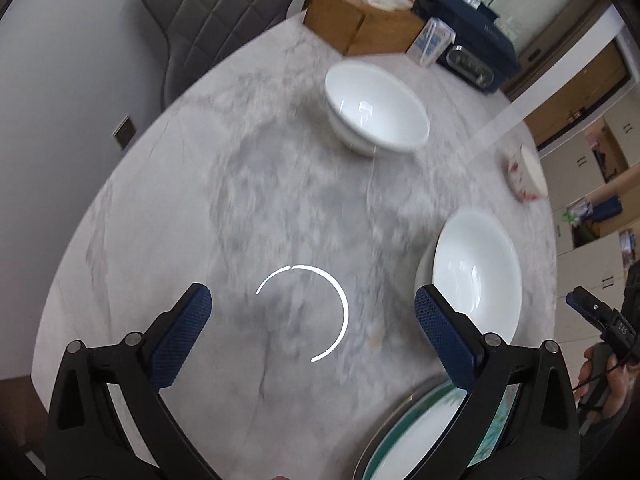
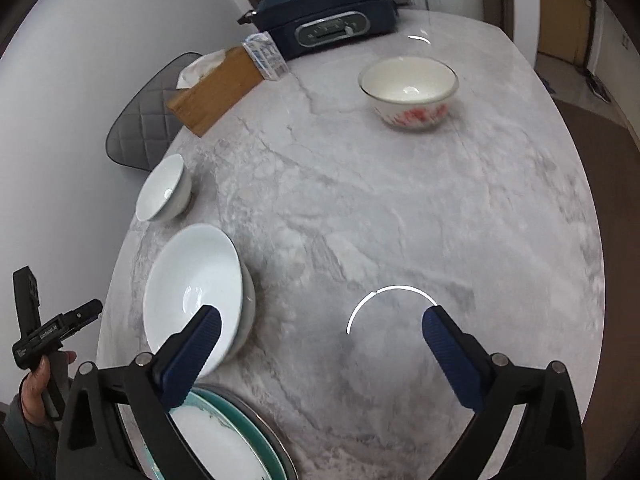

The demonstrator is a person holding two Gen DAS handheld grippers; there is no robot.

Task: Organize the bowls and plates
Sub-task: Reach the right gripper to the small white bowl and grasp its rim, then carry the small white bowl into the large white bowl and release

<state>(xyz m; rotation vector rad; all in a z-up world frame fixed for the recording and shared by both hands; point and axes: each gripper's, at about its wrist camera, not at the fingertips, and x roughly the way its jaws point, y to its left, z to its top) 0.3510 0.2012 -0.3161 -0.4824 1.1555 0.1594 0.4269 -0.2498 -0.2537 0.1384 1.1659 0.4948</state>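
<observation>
While both your left gripper (image 1: 312, 312) and right gripper (image 2: 322, 330) gape wide and empty over the veined marble table (image 2: 400, 220), glossy round white bowls (image 2: 192, 296) sit upright beside teal-rimmed plates (image 2: 240, 432).

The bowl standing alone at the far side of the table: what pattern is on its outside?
Red floral print on a white bowl; clearest in the right wrist view.

The teal-rimmed plate stack (image 1: 416, 436) is cut off by the bottom edge.
</observation>
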